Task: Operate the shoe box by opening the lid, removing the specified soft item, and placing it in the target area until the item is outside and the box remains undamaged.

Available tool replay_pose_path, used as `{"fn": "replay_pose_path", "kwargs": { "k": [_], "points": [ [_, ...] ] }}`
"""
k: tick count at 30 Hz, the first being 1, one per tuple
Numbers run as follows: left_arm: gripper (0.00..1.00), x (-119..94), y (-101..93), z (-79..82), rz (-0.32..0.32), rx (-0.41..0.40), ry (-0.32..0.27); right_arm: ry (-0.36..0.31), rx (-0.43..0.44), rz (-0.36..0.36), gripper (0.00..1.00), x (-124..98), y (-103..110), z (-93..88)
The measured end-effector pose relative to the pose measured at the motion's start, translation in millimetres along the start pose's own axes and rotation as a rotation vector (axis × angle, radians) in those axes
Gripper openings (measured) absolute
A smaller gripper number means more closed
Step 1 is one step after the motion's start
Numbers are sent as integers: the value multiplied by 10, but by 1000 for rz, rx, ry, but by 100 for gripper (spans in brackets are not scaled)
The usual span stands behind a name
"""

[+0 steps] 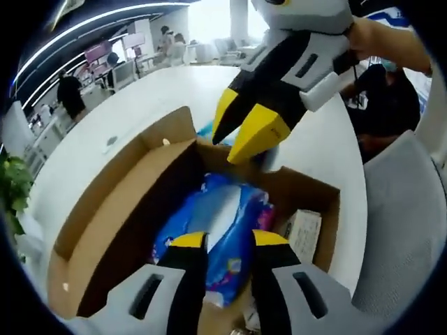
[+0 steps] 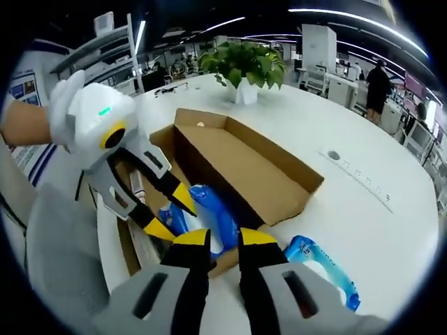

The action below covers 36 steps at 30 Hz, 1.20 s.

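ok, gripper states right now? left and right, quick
Left gripper: open, holding nothing, jaws over the blue pack in the box.
Right gripper: open, holding nothing, above the box edge.

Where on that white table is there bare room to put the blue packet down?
Bare table lies beyond the open lid, toward the potted plant. It's crowded inside the box, around the blue packet, and beside another blue pack outside.

One open cardboard box [image 2: 244, 164] sits on one white table [image 2: 363, 202]. Two blue soft packs: one inside the box [image 1: 223, 230], one on the table at lower right [image 2: 321, 269]. One small white carton [image 1: 302, 234]. One potted plant [image 2: 244, 70]. Two grippers [image 1: 229, 241] [image 2: 216, 237].
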<state>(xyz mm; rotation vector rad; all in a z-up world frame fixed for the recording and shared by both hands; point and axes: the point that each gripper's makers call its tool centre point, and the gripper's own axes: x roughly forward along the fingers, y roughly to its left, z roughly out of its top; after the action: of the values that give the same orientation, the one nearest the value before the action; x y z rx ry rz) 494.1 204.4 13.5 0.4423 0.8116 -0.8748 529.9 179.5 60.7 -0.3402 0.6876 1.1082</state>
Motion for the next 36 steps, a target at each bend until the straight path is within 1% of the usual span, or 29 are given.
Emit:
{"fn": "replay_pose_path", "kwargs": {
  "k": [2, 4, 7, 15, 19, 21, 23, 26, 32, 36],
  "points": [
    [19, 1, -4, -18, -7, 8, 7, 6, -10, 5, 11, 53, 11, 4],
    [15, -2, -5, -38, -13, 19, 18, 15, -25, 6, 10, 115, 27, 4],
    [14, -8, -15, -44, -22, 29, 17, 39, -98, -13, 9, 205, 13, -20],
    [10, -13, -34, -80, -32, 57, 30, 74, -153, -17, 7, 378, 35, -66],
    [8, -14, -34, -84, -34, 58, 30, 96, -188, -28, 5, 433, 24, -90],
    [1, -14, -43, -83, -37, 62, 28, 100, -196, -28, 4, 458, 21, -95],
    [0, -10, -60, -95, -39, 73, 33, 111, -215, -36, 1, 481, 0, -112],
    [0, -6, -70, -97, -43, 79, 34, 115, -214, -39, 0, 487, -13, -113],
    [0, -54, -70, -62, -34, 90, 19, 100, -203, -40, 0, 471, -5, -78],
    [0, -119, -65, -14, -23, 68, -3, 85, -191, -42, 0, 449, 3, -34]
  ]
}}
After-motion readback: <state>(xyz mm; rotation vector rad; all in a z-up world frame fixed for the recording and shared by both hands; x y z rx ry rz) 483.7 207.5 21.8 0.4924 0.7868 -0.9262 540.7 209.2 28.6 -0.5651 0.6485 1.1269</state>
